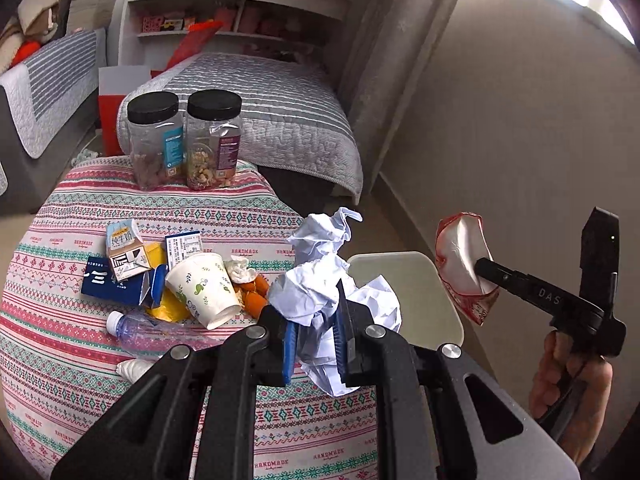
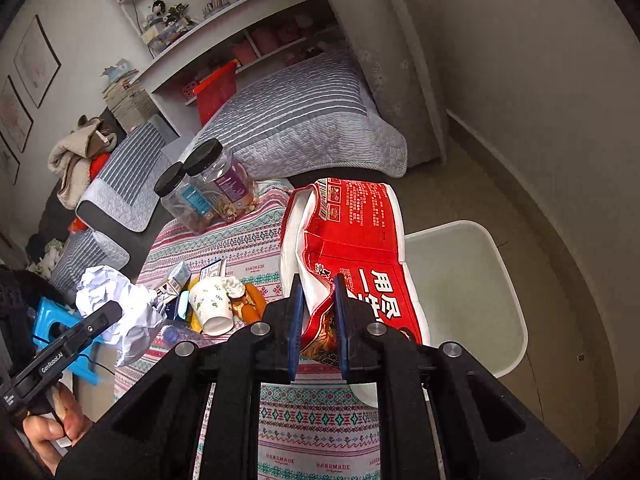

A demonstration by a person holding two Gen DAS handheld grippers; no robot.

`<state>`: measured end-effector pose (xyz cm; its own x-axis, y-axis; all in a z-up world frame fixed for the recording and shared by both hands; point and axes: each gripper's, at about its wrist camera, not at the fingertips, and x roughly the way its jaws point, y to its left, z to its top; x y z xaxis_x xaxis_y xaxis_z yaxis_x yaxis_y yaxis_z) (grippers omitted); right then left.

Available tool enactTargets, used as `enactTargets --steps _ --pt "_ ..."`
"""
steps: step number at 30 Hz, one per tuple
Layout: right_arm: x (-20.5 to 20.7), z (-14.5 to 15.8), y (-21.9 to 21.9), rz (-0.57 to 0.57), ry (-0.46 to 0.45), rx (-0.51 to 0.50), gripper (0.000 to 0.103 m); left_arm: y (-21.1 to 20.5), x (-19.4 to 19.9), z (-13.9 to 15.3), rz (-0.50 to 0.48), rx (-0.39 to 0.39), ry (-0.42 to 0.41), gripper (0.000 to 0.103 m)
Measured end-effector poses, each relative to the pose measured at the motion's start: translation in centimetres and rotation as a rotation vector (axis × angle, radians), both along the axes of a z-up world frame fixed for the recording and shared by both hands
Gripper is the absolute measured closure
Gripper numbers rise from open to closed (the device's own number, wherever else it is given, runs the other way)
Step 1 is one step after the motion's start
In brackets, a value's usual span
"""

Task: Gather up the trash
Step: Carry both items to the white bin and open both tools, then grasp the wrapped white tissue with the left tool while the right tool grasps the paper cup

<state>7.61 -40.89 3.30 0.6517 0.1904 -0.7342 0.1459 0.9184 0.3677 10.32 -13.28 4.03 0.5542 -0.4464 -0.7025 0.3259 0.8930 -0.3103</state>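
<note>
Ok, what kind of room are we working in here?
Most likely a lived-in bedroom or bed-sitting room at home: a bed with a striped grey quilt, white wall shelves of boxes and ornaments behind it, and a small table under a patterned cloth strewn with snack rubbish.

"HANDMADE" repeats on the tablecloth; "GenRobot.AI" marks the left tool.

Patterned tablecloth, two jars, cup, cartons, bottle
</note>
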Motion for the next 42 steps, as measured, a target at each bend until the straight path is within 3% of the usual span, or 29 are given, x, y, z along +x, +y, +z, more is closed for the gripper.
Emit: enactTargets --steps 5,9,12,15,17,19,21,22,28,33,40,42 --pt "0.9 -3.4 -1.8 -0.067 0.123 0.018 0.089 -8.0 0.0 -3.6 -0.103 -0.008 0.047 0.088" --pt "1.5 -5.2 -2.4 -0.11 0.189 0.047 0.089 -13.4 0.7 -7.5 -0.121 0.005 0.092 0.088" --pt "1.6 -6.0 -3.0 -0.175 0.236 -0.019 0.089 -15.3 1.7 -10.2 -0.097 0.002 0.142 0.088" --pt "1.9 -6.9 -4.0 -0.193 0.258 0.028 0.089 -16.5 2.5 -12.1 -0.103 -0.006 0.184 0.087" --pt "2.3 -7.2 -3.9 -0.188 0.282 -0.014 0.089 -17.4 3.1 -12.8 -0.126 0.018 0.188 0.087" --pt "2.4 -7.2 -3.6 -0.204 0.29 -0.051 0.085 -18.0 3.5 -13.2 -0.128 0.045 0.177 0.083" --pt "2.3 -7.1 -3.7 -0.208 0.278 -0.028 0.077 -18.4 4.0 -13.5 -0.131 0.057 0.177 0.055" --pt "2.2 -6.9 -3.7 -0.213 0.27 -0.023 0.069 -18.3 3.9 -13.3 -0.127 0.061 0.163 0.05" --pt "1.8 -6.0 -3.3 -0.217 0.232 -0.026 0.061 -16.8 3.1 -12.1 -0.13 0.107 0.104 0.048" --pt "1.3 -4.4 -2.6 -0.202 0.157 -0.023 0.057 -12.5 1.0 -8.7 -0.09 0.144 0.011 0.048" --pt "2.0 -2.8 1.4 -0.097 0.091 -0.086 0.051 2.4 -3.1 -1.4 0.14 0.25 -0.099 0.048" --pt "2.3 -2.4 3.1 -0.067 0.073 -0.091 0.051 7.1 -4.5 0.6 0.233 0.259 -0.108 0.041"
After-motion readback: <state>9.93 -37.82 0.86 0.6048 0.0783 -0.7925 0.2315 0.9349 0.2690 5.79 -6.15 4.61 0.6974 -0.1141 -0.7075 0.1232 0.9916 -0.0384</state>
